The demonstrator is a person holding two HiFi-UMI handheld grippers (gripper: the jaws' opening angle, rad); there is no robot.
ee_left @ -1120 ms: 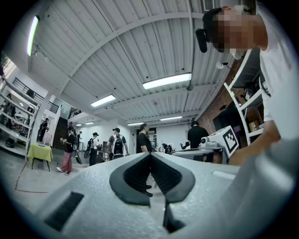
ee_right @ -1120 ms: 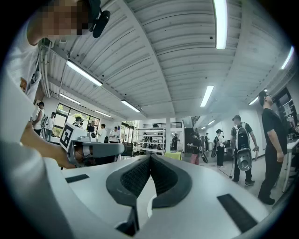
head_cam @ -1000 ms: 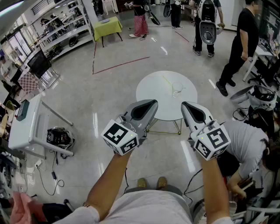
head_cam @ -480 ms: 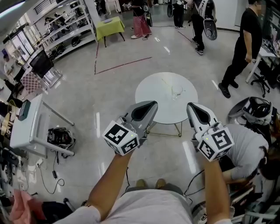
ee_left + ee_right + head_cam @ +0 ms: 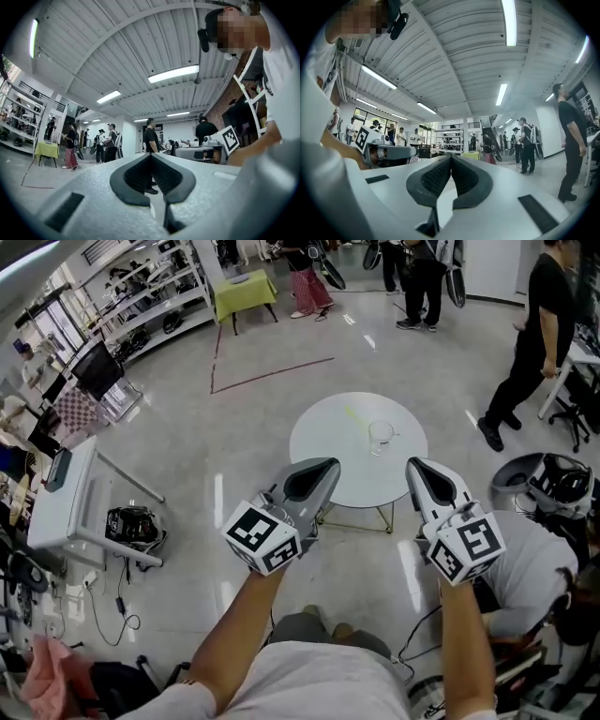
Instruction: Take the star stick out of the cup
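Note:
A round white table (image 5: 323, 442) stands on the floor ahead of me in the head view. On its far right part is a clear glass cup (image 5: 380, 436), and a thin yellow-green stick (image 5: 353, 415) slants from the cup toward the back left. My left gripper (image 5: 328, 464) is held up short of the table's near edge, its jaws together and empty. My right gripper (image 5: 414, 463) hangs beside it at the same height, also shut with nothing held. Both gripper views look up at the ceiling; the left gripper (image 5: 151, 157) and the right gripper (image 5: 451, 158) show their pads meeting.
A person in a white shirt (image 5: 525, 554) crouches right of the table beside cables. Several people stand at the back and far right (image 5: 534, 343). A grey bench (image 5: 66, 507) and a helmet (image 5: 133, 527) lie left. A green table (image 5: 246, 287) and shelves stand far back.
Both grippers have stayed shut and nearly in place, the right one drifting slightly right. The people at the back have walked on, and the view has shifted a little.

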